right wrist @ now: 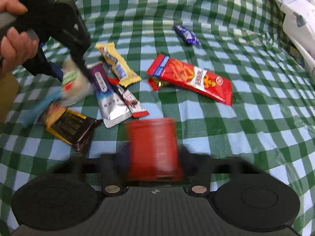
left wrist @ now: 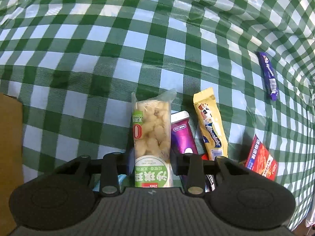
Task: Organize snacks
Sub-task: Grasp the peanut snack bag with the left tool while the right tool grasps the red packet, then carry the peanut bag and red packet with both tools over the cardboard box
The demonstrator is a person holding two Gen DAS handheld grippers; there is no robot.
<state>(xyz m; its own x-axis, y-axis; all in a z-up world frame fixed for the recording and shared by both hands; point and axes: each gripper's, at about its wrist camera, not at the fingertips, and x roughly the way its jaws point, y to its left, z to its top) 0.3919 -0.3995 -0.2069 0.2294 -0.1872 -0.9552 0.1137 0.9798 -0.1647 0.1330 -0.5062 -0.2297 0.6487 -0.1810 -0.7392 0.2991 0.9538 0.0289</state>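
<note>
We see left gripper (left wrist: 151,169) clamping green-label snack (left wrist: 151,137); only right view shows right gripper (right wrist: 154,169) gripping red packet (right wrist: 154,149).

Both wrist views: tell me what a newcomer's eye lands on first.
First, the two grabs: the left hand-held gripper closed on a clear green-labelled snack pack, and the right hand-held gripper around a blurred red packet. Then the loose wrappers scattered on the green checked cloth, above all the long red pack in the middle.

Red packet (right wrist: 154,149) — motion-blurred, label unreadable
</note>
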